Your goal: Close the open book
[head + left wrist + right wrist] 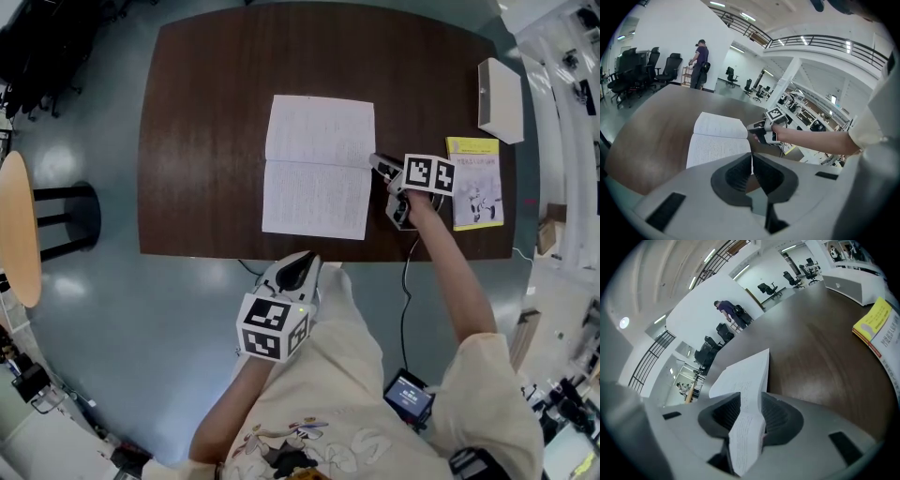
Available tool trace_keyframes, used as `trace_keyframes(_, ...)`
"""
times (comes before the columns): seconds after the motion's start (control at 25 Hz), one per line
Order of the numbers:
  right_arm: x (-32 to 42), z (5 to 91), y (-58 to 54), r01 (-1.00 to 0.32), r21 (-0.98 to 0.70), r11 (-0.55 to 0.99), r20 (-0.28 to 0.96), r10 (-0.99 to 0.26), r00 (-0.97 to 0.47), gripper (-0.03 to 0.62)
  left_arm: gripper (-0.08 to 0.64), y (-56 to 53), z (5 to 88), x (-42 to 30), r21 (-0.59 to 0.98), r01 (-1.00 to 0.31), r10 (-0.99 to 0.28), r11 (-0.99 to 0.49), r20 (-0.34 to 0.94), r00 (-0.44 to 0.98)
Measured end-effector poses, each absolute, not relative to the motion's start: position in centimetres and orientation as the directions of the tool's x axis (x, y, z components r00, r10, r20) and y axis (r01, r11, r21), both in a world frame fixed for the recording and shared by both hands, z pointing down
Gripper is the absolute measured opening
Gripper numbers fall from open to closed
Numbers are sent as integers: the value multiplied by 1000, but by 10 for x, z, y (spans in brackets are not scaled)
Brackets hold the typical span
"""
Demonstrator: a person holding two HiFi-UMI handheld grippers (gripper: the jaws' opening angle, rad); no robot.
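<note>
The open book (317, 169) lies flat in the middle of the dark table (206, 112). The right gripper (380, 165) is at the book's right edge, jaws wide apart, with a lifted sheaf of pages standing between them but not clamped. The left gripper (298, 267) hangs at the table's near edge, jaws closed together and empty. A yellow booklet (475, 183) lies far right.

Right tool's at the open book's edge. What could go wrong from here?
1. Right tool has just a thin sheaf from the open book between its parted jaws: closing may crease it or flip pages, not the whole half.
2. Left tool is shut, off the table; the unheld book may slide.
</note>
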State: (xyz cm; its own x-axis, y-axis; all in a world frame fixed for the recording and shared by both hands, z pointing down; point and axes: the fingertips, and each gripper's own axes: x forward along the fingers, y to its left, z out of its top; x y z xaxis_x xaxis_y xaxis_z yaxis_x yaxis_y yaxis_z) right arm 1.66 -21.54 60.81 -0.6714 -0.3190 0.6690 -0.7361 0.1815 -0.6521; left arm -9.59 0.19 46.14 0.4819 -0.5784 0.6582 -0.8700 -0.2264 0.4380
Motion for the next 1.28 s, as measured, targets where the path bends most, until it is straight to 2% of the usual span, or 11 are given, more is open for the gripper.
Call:
trace_keyframes(0.72, 4, 651, -258, -613, -789, 42, 592, -213, -777, 152, 6, -41, 485, -97, 443, -870, -569, -216, 666, 481)
trace_keyframes(0.92, 6, 657, -259, -574, -819, -12, 565, -198, -801, 128, 6, -34, 486, -95, 441, -870, -559, -220, 674, 483)
trace_keyframes(1.04, 9, 650, -261, -554, -833, 10, 539, -213, -815, 61, 6, -30, 485, -92, 441, -868, -556, -227, 673, 488)
trace_keyframes(1.28, 9, 631, -258, -574, -801, 168, 529, -248, -812, 49, 6, -26, 488, -83, 442, -866, -550, -232, 675, 492)
